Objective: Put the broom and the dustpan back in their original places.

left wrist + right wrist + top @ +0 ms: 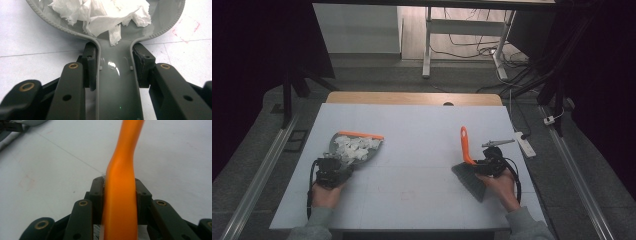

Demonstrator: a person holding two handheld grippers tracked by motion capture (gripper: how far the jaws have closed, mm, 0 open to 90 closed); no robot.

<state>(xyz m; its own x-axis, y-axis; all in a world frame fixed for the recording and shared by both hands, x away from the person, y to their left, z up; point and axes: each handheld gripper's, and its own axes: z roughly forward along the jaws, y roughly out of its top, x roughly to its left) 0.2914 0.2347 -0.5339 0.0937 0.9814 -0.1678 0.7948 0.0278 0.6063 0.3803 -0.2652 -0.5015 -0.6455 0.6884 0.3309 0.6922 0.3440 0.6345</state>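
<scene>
In the high view, the left gripper [332,170] sits near the left front of the white table [412,200], clamped on the handle of a grey dustpan [343,151]. The dustpan lies flat with an orange strip along its far lip, and torn white paper [354,146] is piled inside it. Well apart on the right, the right gripper [488,165] holds a brush [468,162] by its orange handle, which points away from the person; the dark bristle head rests on the table just in front of that hand.

In the left gripper view, the 2 jaws press against both sides of the grey dustpan [117,82] handle, and the paper [105,15] fills the pan ahead, with 1 shred hanging down onto the neck.

In the right gripper view, the orange handle of the brush [121,195] runs up between the 2 jaws, which close on it from either side above the table [175,157].
</scene>
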